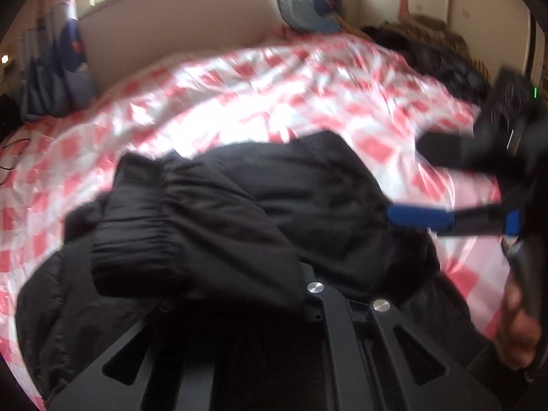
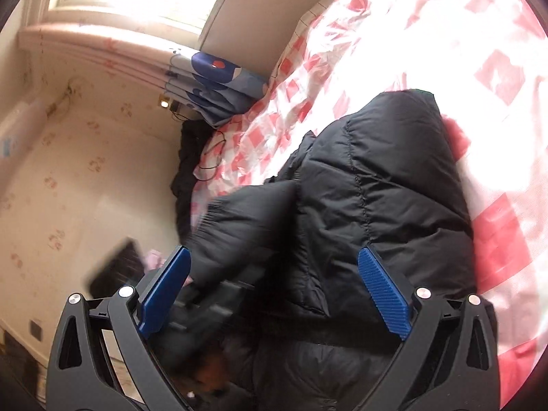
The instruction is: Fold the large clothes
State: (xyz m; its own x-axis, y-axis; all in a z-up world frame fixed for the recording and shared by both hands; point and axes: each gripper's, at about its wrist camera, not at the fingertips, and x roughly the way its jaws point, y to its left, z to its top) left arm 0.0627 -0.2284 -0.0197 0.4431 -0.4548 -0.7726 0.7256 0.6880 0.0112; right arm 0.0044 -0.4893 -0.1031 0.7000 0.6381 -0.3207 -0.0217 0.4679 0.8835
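While the black jacket lies heaped on the checked bed cover in the left wrist view, its ribbed cuff is draped over the left tongs, whose fingertips are buried so I cannot tell their state, and the right tongs hang at the jacket's right edge. From the right wrist view, the right tongs stand wide and hold nothing, the quilted jacket just ahead of and between the blue pads. Judging by this, a sleeve is being folded inward; next, lay it flat across the body.
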